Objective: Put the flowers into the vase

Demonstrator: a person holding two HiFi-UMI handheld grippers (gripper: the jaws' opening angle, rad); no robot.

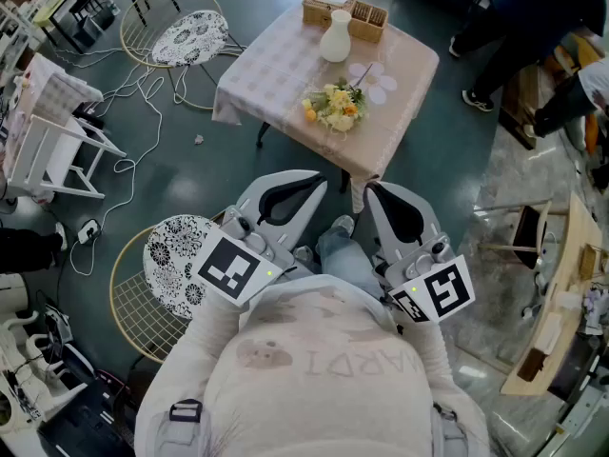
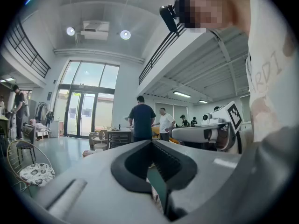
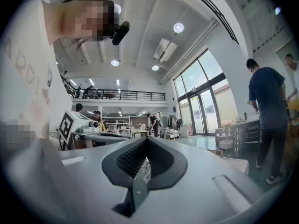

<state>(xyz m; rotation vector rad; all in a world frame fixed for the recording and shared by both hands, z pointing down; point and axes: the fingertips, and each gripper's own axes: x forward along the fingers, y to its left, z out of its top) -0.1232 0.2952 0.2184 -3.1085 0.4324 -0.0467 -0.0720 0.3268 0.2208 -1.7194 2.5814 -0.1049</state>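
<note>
Floor (image 1: 190, 169): dark green-grey, with white cables (image 1: 133, 93) trailing across it at left. Table (image 1: 285, 74): square, under a pale pink checked cloth, standing ahead of the person. Two wire-framed round chairs with black-and-white floral cushions: one beyond the table's left corner (image 1: 190, 38), one just beside the person's left arm (image 1: 176, 260). Person's top (image 1: 324, 369): light, printed with faded letters that read roughly "ARDI"; the rest cannot be made out. Left gripper (image 1: 320, 181): grey, held close to the chest and pointing towards the table, its cube bearing a black-and-white square marker; jaw tips pressed together, nothing between them, as the left gripper view confirms. Right gripper (image 1: 373, 190): same pattern, marker cube likewise, jaws closed tip to tip and empty. Both are well apart from the table's contents. Wooden box (image 1: 357, 19): at the table's far edge. Flowers (image 1: 335, 106): a small yellow, white and orange bunch lying flat on the cloth near the table's middle, apart from the vase. Vase (image 1: 336, 36): white, narrow-necked, upright, just in front of the box. No brand or label legible anywhere.
</note>
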